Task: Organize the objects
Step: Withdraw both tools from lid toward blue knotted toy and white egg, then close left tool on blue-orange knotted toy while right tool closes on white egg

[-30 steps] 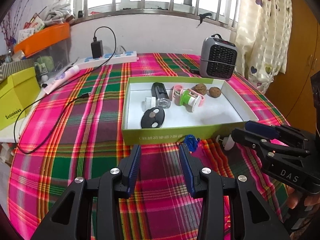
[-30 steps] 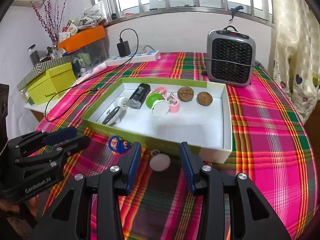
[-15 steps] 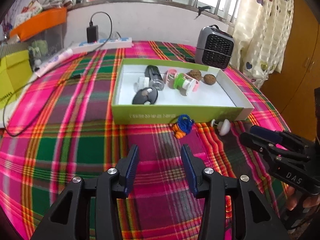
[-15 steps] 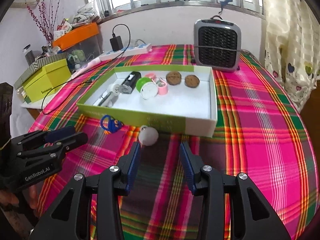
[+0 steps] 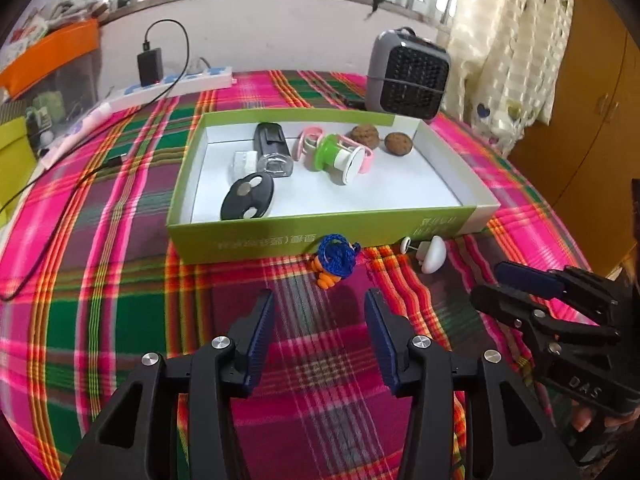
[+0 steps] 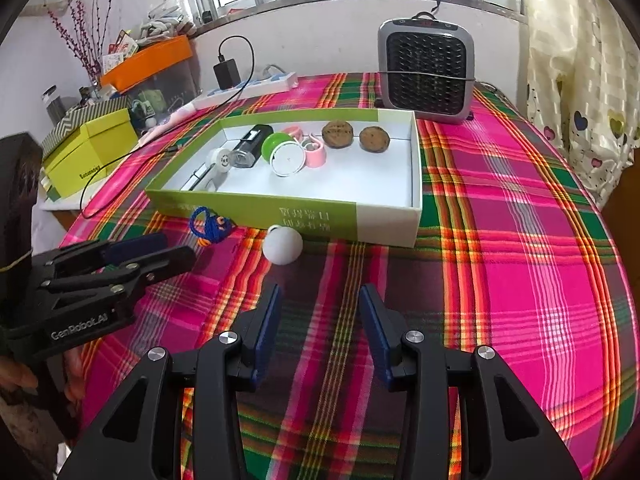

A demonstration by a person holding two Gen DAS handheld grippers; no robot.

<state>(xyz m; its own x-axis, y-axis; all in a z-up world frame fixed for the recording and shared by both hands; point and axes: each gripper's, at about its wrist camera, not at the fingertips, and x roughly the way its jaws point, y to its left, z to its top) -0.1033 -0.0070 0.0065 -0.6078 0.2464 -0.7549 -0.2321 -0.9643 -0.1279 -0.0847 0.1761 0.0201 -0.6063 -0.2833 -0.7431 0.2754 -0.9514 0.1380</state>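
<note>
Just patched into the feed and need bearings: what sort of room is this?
Most likely a lived-in home room: a table under a pink-and-green plaid cloth, a grey portable fan heater, a heart-print curtain beside a barred window.

Left wrist view: low over the plaid bench (image 5: 100,280), facing the window wall, the green tray (image 5: 256,244) near ahead and the right gripper (image 5: 486,284) at its right edge. Right wrist view: same height and heading from further right, the left gripper (image 6: 176,246) at its left edge. Shared: tray (image 6: 256,208), heater (image 5: 408,76) (image 6: 426,70), bench (image 6: 520,240), window.
</note>
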